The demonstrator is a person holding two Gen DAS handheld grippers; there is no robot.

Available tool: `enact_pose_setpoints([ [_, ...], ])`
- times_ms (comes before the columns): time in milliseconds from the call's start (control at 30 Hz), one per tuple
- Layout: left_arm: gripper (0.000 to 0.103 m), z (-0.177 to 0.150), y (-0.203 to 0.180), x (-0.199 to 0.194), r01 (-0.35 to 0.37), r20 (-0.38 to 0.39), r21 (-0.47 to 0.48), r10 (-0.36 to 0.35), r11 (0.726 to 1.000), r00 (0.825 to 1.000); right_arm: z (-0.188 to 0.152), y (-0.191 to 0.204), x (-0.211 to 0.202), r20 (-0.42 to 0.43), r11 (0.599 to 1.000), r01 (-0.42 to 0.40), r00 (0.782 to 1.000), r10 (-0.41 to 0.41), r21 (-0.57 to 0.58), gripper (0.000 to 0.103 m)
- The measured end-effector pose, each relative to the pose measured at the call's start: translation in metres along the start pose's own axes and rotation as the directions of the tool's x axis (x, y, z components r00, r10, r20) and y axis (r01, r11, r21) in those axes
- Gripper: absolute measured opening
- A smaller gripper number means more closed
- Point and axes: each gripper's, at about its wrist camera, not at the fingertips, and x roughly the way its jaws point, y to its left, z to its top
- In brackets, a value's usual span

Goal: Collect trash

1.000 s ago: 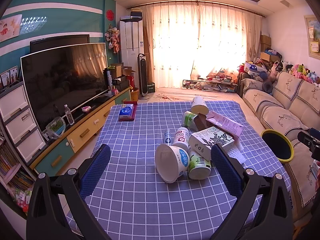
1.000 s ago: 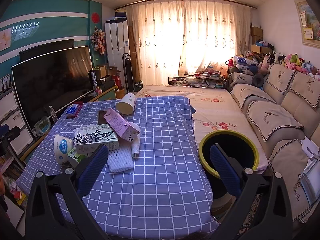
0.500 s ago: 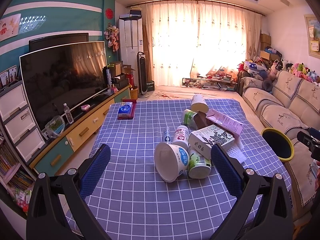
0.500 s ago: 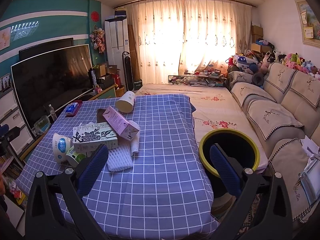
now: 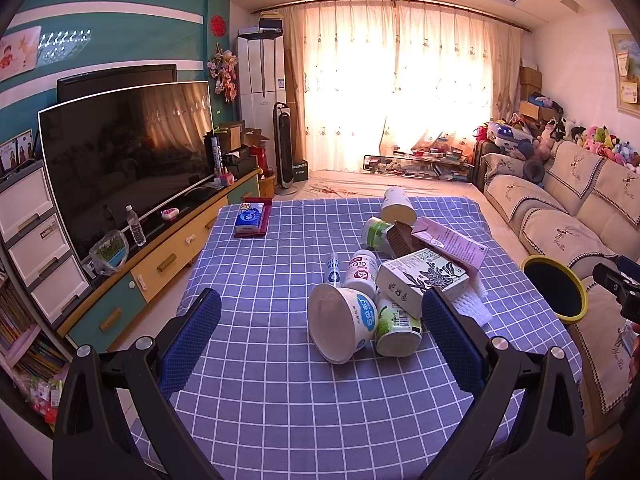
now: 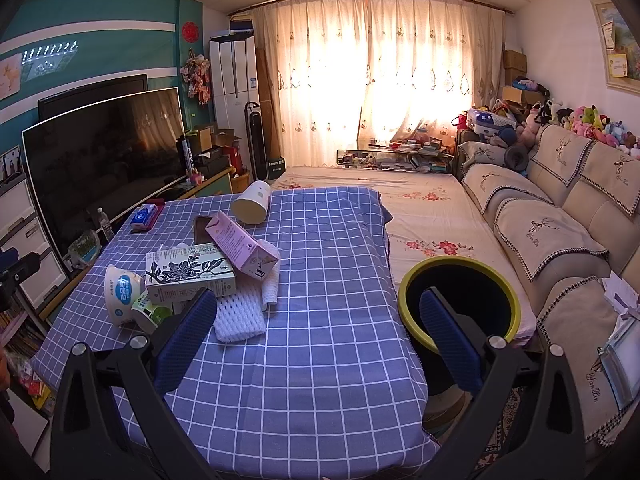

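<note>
Left gripper (image 5: 320, 316): jaws spread wide, empty, raised above the checked tablecloth (image 5: 280, 392). Trash pile just ahead, mid-table: tipped white tub (image 5: 340, 326) nearest, beside a green-labelled cup (image 5: 396, 330), supplement bottle (image 5: 360, 270) and printed carton (image 5: 422, 280). Judged light, thin-walled, easily crushed; tub best pinched across the rim.

Right gripper (image 6: 318, 312): likewise spread, empty. White foam net (image 6: 240, 314) near the left finger, soft and compressible, graspable anywhere. Pink carton (image 6: 240, 246) leaning on the pile, stiff, best taken across flat faces. Yellow-rimmed bin (image 6: 460, 304) just beside the table edge.
</note>
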Motion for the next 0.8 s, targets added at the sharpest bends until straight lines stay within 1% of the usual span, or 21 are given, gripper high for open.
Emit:
enact_pose_setpoints([
  [400, 0.099, 0.000, 0.002, 0.014, 0.007, -0.022, -0.005, -0.007, 1.000, 1.000, -0.005, 0.004, 0.014, -0.013, 1.000, -0.011, 1.000, 0.010, -0.013, 0.097],
  [500, 0.099, 0.002, 0.003, 0.024, 0.006, -0.031, -0.008, -0.006, 1.000, 1.000, -0.002, 0.008, 0.016, 0.003, 0.999, -0.039, 0.999, 0.039, -0.033, 0.097],
  [567, 0.099, 0.005, 0.005, 0.034, 0.006, -0.033, -0.009, -0.007, 1.000, 0.999, 0.002, 0.011, 0.023, 0.012, 0.995, -0.094, 0.995, 0.095, -0.045, 0.097],
  [667, 0.099, 0.013, 0.007, 0.049, 0.001, -0.024, -0.004, -0.001, 1.000, 1.000, 0.005, 0.020, 0.045, -0.060, 0.985, -0.151, 0.987, 0.146, -0.079, 0.097],
  [733, 0.099, 0.020, 0.010, 0.061, -0.008, -0.014, -0.001, 0.008, 1.000, 1.000, 0.008, 0.028, 0.057, -0.062, 0.980, -0.162, 0.986, 0.155, -0.113, 0.097],
  [800, 0.099, 0.030, 0.015, 0.074, -0.005, 0.003, -0.005, 0.005, 1.000, 1.000, 0.011, 0.036, 0.069, -0.059, 0.979, -0.142, 0.989, 0.134, -0.150, 0.097],
])
